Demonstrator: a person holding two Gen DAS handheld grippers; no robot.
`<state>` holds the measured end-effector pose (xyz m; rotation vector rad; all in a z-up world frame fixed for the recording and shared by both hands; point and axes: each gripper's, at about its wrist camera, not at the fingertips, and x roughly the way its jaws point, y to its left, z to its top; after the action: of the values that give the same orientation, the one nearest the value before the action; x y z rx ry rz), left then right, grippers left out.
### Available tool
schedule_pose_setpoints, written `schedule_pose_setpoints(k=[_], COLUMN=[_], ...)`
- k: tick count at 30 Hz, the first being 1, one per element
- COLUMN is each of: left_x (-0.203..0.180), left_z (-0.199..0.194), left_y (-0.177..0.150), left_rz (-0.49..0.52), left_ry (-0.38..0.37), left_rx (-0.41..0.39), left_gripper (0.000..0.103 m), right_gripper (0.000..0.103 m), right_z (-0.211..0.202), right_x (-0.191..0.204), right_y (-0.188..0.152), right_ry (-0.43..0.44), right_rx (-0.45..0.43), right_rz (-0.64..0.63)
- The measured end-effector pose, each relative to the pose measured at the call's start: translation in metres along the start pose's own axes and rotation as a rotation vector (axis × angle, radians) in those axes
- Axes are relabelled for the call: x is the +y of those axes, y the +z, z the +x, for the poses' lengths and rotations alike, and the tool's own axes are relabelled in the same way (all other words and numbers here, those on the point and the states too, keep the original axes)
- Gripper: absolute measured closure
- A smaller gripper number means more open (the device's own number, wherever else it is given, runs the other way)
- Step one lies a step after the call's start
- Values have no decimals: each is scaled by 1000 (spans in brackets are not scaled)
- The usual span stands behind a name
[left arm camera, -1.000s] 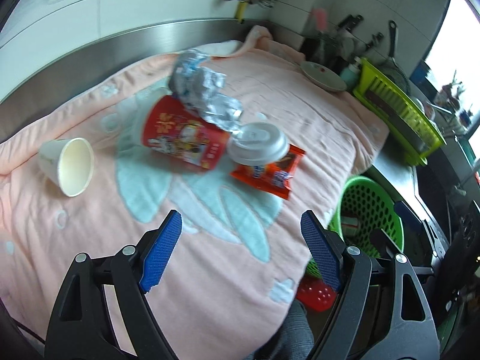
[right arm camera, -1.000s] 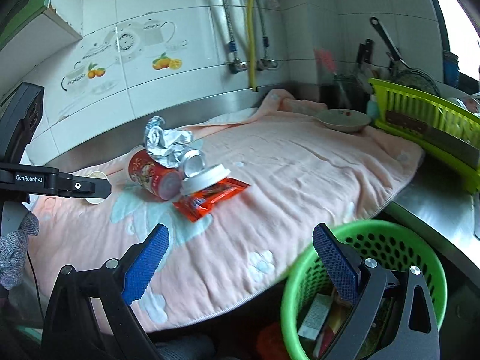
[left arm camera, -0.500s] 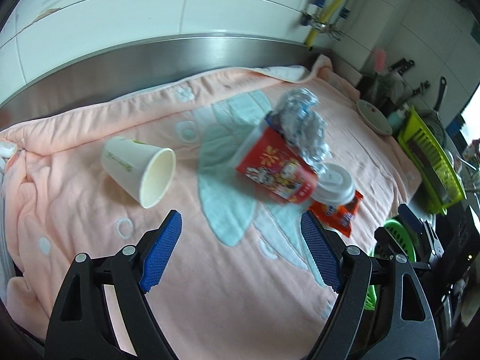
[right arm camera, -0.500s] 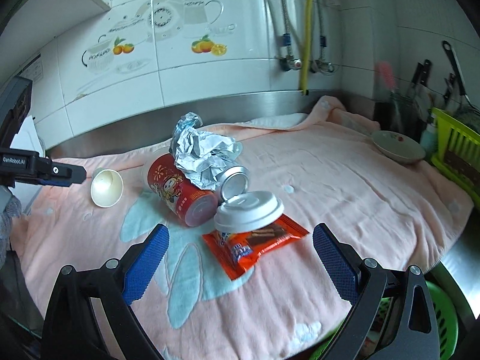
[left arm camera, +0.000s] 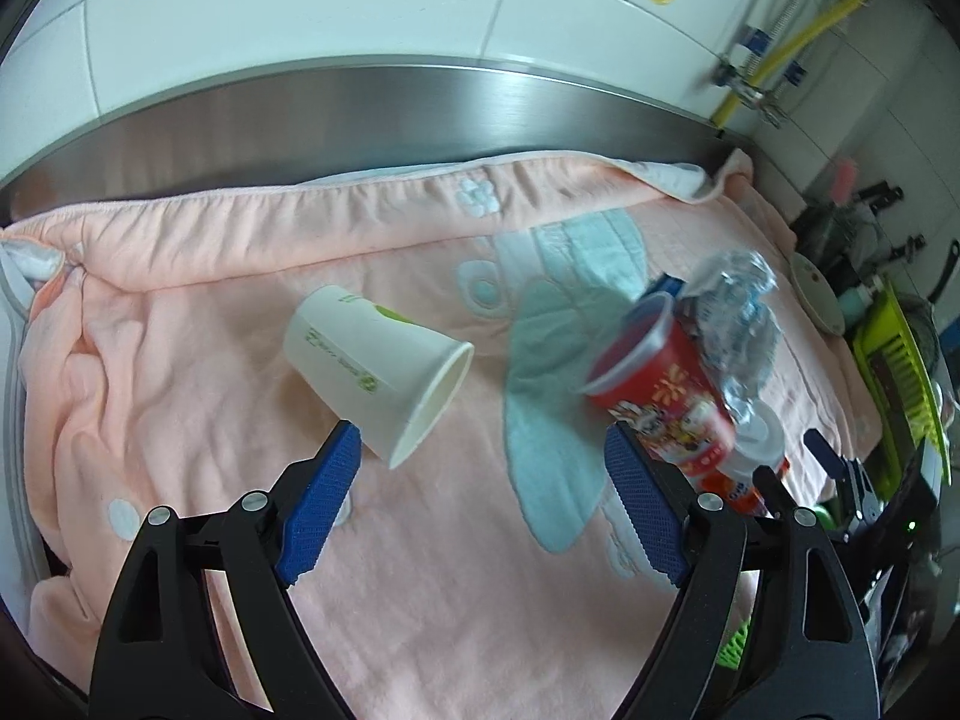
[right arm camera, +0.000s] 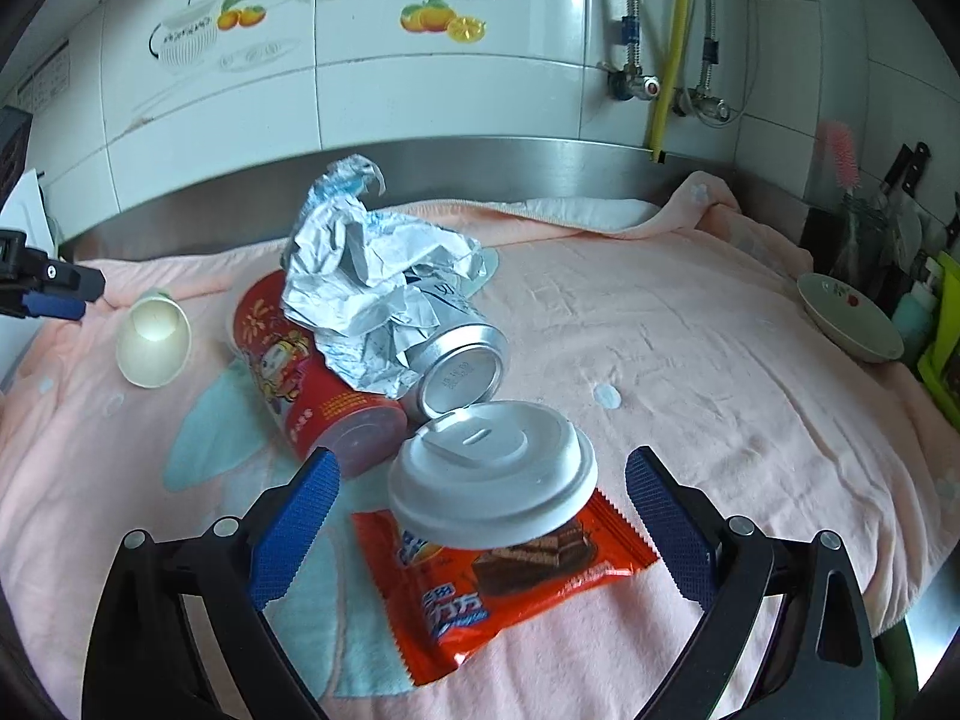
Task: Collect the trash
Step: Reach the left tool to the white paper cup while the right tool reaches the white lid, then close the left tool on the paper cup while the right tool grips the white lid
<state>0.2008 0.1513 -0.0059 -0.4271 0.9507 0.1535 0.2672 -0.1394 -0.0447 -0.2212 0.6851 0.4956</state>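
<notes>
Trash lies on a pink towel (right arm camera: pixel 720 360). A white paper cup (left arm camera: pixel 378 372) lies on its side, its rim just ahead of my left gripper (left arm camera: pixel 480 432). That gripper's jaws are opening, and no pad touches the cup. To the right sit a red snack tub (right arm camera: pixel 300 372), crumpled foil (right arm camera: pixel 372 276) and a silver can (right arm camera: pixel 456 360). A white plastic lid (right arm camera: pixel 492 474) rests on an orange wafer wrapper (right arm camera: pixel 510 576). My right gripper (right arm camera: pixel 483 456) stands open with the lid in the gap between its fingers, pads apart from it.
A steel backsplash (left arm camera: pixel 420 114) and a tiled wall run along the far side. A small bowl (right arm camera: pixel 849 318) and a yellow-green dish rack (left arm camera: pixel 900 372) stand at the towel's right end. The towel's front edge drops off below both grippers.
My left gripper has swung left, so the paper cup now lies just ahead of it. My right gripper has come in over the lid and wrapper, and the green basket has left its view.
</notes>
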Motion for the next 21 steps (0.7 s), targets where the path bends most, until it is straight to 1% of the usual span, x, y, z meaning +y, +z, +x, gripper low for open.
schedule_pose_setpoints(k=[6,8,10,13,15,16,20,21], left_x=[21,29,39,53,59,61,67,69], left_z=[16,22,30,41,47,49,60,62], left_y=[14,18,22,25,27,27,29,30], left_rz=[-72,-108,-165,-248,-288,-304,-368,-377], left_ry=[32,33,46,39,35,30,10,11], left_rx=[15,29,39,49,53,52,61,64], left_gripper=[16,16,16,16,16,16,16,16], right_gripper=[10,10,10,10,14,15,16,18], right_z=[17,22,26,31,34,35,36,35], right_x=[-2,-3,-3,-3,-4,-5,-5,-5], right_y=[2,2,2,0,-1,-1,-1,-1], right_ry=[-7,-4,-1,7,14,19,24,22], right_rx=[35,46,56,68,72,75,72,69], right_rz=[-41,-52,-54,-50,-44,-40,-36,-36])
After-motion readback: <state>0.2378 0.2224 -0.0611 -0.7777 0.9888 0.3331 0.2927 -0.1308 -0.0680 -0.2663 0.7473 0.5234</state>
